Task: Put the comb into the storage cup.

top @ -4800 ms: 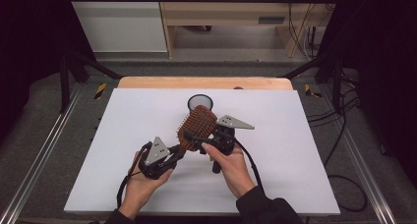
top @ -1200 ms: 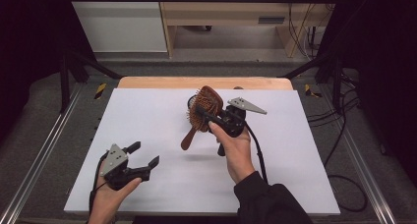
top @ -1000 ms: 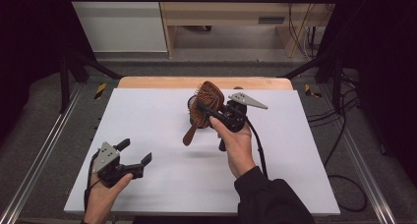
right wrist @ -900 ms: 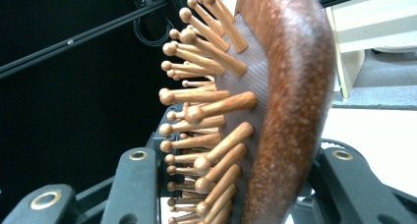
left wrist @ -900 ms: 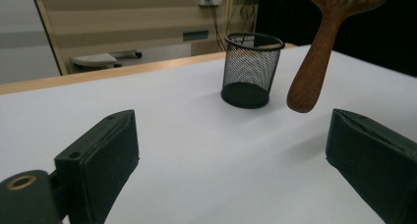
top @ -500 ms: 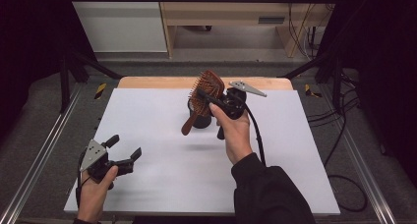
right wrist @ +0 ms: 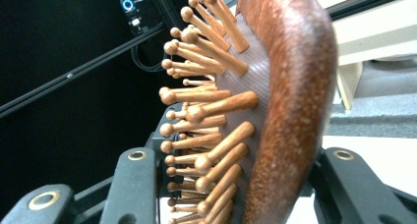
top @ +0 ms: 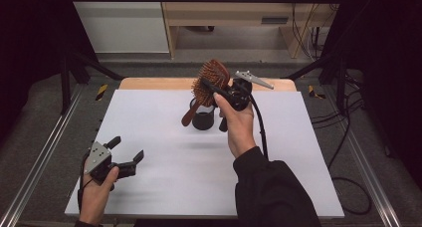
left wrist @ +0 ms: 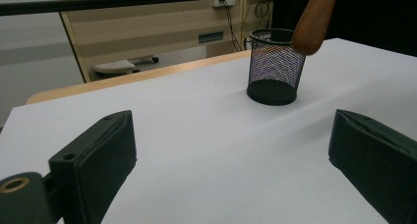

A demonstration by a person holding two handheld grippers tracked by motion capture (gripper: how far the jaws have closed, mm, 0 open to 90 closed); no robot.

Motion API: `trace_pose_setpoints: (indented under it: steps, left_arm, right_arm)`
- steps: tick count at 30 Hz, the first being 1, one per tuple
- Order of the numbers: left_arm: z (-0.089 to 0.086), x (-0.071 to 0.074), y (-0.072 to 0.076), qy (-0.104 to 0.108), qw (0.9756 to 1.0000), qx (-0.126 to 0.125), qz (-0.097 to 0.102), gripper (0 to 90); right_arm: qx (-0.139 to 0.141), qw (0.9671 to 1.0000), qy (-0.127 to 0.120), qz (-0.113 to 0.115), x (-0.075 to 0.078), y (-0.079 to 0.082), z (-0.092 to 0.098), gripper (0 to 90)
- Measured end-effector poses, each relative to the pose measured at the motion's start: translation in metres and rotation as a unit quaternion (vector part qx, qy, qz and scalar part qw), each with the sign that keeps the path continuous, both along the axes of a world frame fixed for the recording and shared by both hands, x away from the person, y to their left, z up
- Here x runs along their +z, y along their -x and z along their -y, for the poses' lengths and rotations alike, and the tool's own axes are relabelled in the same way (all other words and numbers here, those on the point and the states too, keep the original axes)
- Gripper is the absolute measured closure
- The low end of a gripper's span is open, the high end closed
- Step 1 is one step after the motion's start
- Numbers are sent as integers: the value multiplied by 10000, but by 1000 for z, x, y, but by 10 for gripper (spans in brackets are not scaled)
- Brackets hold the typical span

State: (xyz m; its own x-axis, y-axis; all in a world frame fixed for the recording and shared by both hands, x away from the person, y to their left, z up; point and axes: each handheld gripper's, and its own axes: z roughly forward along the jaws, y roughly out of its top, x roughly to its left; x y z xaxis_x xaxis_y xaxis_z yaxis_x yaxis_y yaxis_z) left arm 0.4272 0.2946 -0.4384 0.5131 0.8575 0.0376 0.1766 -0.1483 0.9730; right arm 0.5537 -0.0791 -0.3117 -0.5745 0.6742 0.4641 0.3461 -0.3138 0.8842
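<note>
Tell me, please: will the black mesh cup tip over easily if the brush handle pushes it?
Probably yes. The mesh cup looks thin, see-through and apparently empty, so likely light. It stands free on the smooth white table, so a push from the brush handle may slide it or tip it.

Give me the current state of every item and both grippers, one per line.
Wooden hairbrush: held off the table by its head, handle pointing down beside the cup.
Black mesh cup: upright on the table, nothing visible inside.
Right gripper: shut on the hairbrush head.
Left gripper: open, holding nothing, near the table's front left corner.
</note>
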Motion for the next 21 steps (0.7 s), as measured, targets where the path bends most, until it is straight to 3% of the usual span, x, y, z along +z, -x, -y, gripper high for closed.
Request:
trace_pose_setpoints:
  steps: [9,21]
  left_arm:
    - [-1,0,-1,-16,10000,32,-2,43]
    - [0,-2,-1,-55,10000,33,-17,43]
  right_arm:
    - [-102,9999,-1,84,16,-11,2,525]
    - [-205,9997,109,103,24,-23,7,524]
